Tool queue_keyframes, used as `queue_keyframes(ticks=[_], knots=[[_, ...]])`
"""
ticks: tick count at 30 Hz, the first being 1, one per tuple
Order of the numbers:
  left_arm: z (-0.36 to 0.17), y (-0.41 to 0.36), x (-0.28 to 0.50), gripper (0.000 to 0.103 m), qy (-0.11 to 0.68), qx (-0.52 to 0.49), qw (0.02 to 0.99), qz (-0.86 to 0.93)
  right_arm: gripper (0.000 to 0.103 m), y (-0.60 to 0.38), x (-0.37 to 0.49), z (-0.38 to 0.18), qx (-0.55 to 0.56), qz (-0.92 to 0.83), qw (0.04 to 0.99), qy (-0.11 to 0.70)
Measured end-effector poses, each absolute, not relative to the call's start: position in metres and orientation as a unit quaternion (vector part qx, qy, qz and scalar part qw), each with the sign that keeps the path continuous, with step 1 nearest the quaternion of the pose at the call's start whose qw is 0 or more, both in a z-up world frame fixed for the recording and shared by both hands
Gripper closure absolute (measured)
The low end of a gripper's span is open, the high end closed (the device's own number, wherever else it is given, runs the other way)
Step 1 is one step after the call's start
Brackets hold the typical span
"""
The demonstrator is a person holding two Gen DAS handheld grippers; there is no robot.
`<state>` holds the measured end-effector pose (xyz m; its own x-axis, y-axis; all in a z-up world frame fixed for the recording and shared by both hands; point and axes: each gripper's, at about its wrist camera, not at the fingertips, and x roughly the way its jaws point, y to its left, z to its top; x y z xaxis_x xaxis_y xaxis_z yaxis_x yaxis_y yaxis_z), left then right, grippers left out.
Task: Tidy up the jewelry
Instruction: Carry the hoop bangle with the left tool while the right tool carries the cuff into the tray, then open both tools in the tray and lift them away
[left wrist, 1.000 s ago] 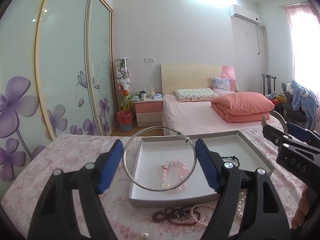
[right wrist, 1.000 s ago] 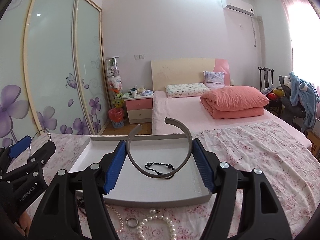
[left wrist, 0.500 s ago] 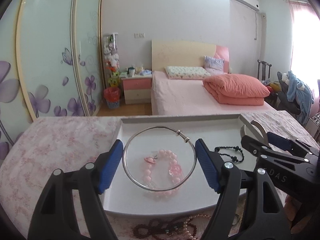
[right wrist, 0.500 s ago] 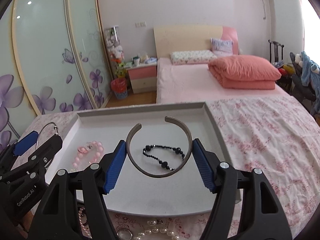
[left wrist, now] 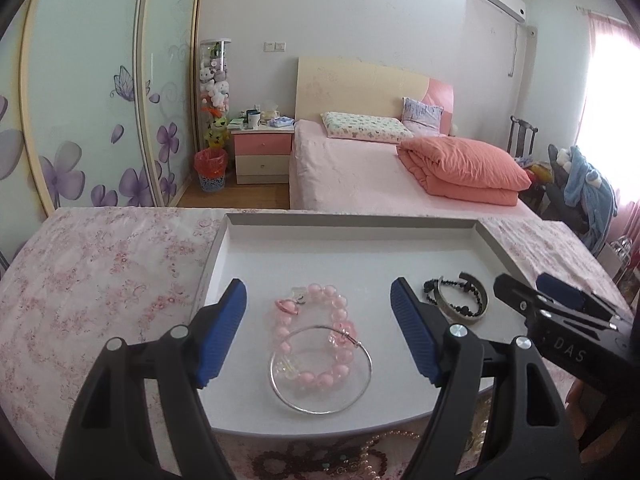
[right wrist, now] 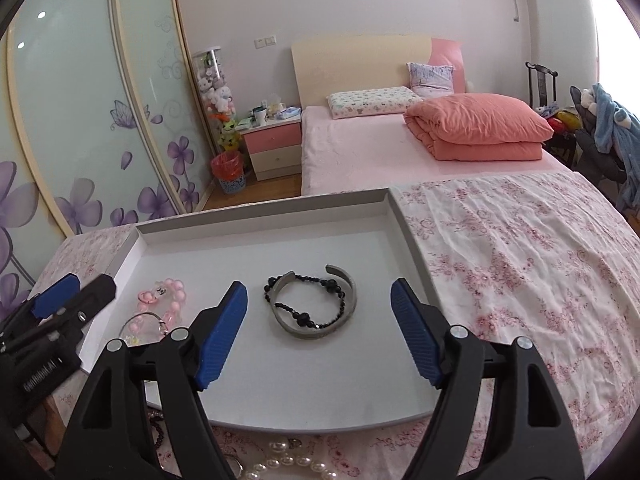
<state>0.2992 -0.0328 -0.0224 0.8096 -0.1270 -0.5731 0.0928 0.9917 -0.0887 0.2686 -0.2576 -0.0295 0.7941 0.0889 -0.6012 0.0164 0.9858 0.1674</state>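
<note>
My left gripper (left wrist: 316,332) gapes empty over a thin silver hoop (left wrist: 320,370) lying flat across glossy pink beads (left wrist: 320,336) in the white tray (left wrist: 348,224). My right gripper (right wrist: 318,330) is opening, empty, the grey cuff (right wrist: 316,306) flat, gap facing far.

A: Any writing you can read?
B: Only "DAS", in pale letters on the black body of the right gripper (left wrist: 560,300). The left gripper (right wrist: 60,300) carries a pale marking too, but it is too blurred to read.
</note>
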Motion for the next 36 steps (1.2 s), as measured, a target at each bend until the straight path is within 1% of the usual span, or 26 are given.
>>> queue_keyframes(ticks=[6, 13, 15, 17, 22, 25, 26, 27, 30, 36], knots=[[-0.006, -0.011, 0.291, 0.03, 0.292, -0.049, 0.954, -0.037, 0.029, -0.263, 0.255, -0.022, 0.081, 0.017, 0.946, 0.314], [0.004, 0.016, 0.253, 0.03, 0.287, -0.026, 0.958, -0.005, 0.03, -0.263, 0.226, -0.019, 0.064, 0.026, 0.946, 0.317], [0.002, 0.025, 0.238, 0.03, 0.289, -0.018, 0.957, 0.002, 0.033, -0.264, 0.217, -0.02, 0.055, 0.029, 0.945, 0.321], [-0.001, 0.033, 0.226, 0.025, 0.294, -0.008, 0.956, 0.01, 0.036, -0.267, 0.204, -0.024, 0.046, 0.032, 0.942, 0.332], [-0.013, 0.051, 0.19, 0.022, 0.316, 0.024, 0.948, 0.016, 0.044, -0.273, 0.184, -0.037, 0.038, 0.035, 0.93, 0.364], [-0.02, 0.052, 0.179, 0.017, 0.331, 0.04, 0.943, 0.003, 0.053, -0.273, 0.176, -0.047, 0.033, 0.038, 0.922, 0.385], [-0.022, 0.051, 0.175, 0.016, 0.335, 0.047, 0.941, -0.001, 0.058, -0.272, 0.174, -0.051, 0.032, 0.043, 0.918, 0.394], [-0.024, 0.049, 0.173, 0.015, 0.337, 0.051, 0.94, -0.003, 0.062, -0.271, 0.173, -0.054, 0.031, 0.046, 0.915, 0.399], [-0.03, 0.042, 0.168, 0.015, 0.347, 0.057, 0.936, -0.016, 0.068, -0.266, 0.173, -0.062, 0.03, 0.054, 0.908, 0.414], [-0.044, 0.028, 0.168, 0.015, 0.375, 0.063, 0.924, -0.024, 0.076, -0.251, 0.18, -0.069, 0.01, 0.059, 0.902, 0.427]])
